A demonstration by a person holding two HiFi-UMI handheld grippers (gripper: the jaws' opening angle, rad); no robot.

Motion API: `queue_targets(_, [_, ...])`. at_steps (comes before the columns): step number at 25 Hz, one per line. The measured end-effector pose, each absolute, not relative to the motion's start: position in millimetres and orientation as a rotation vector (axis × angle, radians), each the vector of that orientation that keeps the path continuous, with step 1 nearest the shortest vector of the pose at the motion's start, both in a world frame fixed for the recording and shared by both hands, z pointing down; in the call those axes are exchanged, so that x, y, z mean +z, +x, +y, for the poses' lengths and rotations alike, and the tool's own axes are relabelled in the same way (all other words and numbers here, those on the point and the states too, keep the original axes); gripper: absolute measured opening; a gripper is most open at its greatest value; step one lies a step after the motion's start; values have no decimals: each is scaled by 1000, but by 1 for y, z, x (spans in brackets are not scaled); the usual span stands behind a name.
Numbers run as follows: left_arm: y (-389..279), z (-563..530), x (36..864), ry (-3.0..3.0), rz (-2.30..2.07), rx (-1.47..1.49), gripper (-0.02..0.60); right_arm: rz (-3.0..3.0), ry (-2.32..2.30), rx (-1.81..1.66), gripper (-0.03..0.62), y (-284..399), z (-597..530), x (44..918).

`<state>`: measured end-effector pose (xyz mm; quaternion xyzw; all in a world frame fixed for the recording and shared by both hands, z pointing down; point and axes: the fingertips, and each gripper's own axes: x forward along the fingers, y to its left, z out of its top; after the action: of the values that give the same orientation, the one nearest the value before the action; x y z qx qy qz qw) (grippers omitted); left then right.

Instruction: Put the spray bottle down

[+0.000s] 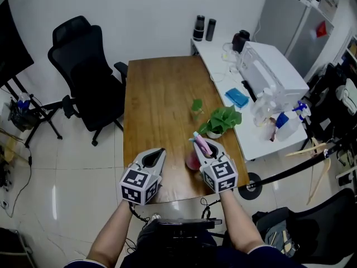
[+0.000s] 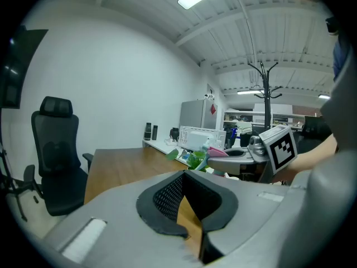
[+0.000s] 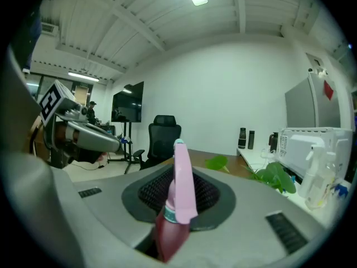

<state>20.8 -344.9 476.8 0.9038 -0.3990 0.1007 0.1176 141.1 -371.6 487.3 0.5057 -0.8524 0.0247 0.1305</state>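
While I've got the right tongs [image 3: 177, 205] pinched on the neck of the spray bottle [image 3: 179, 191], just under its pink trigger head, the darker body hangs below the jaws over the near end of the tabletop [image 1: 156, 94]. I can't tell whether the base is touching the wood.

The left tongs [image 2: 187, 205] are pressed together at the tips with nothing in them, parked off to the side.

My guess is it's smooth, stiff plastic and pretty light. It's probably a bit sloshy if there's liquid in it (can't see a level). The neck looks like the right place to hold it, since the head keeps it from slipping through.

It might tip if it lands crooked, and the potted plant [image 1: 220, 120] sits near, further up the tabletop.
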Motion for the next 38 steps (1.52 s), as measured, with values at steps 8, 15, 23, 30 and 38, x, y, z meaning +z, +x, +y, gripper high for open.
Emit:
queue_targets(8, [13, -348, 493, 2607, -1187, 301, 6, -2466, 1436, 7, 91, 122, -401, 514])
queue_targets(15, [7, -349, 497, 2583, -1197, 310, 6, -2453, 1428, 14, 91, 115, -408, 529])
queue_targets(23, [7, -350, 499, 2571, -1203, 306, 6, -2478, 1435, 33, 92, 117, -410, 532])
queue_targets(30, [3, -347, 499, 2563, -1209, 312, 6, -2498, 1446, 33, 97, 118, -410, 531])
queue_targets(38, [-1, -343, 499, 2559, -1213, 306, 6, -2499, 1458, 84, 147, 119, -413, 533])
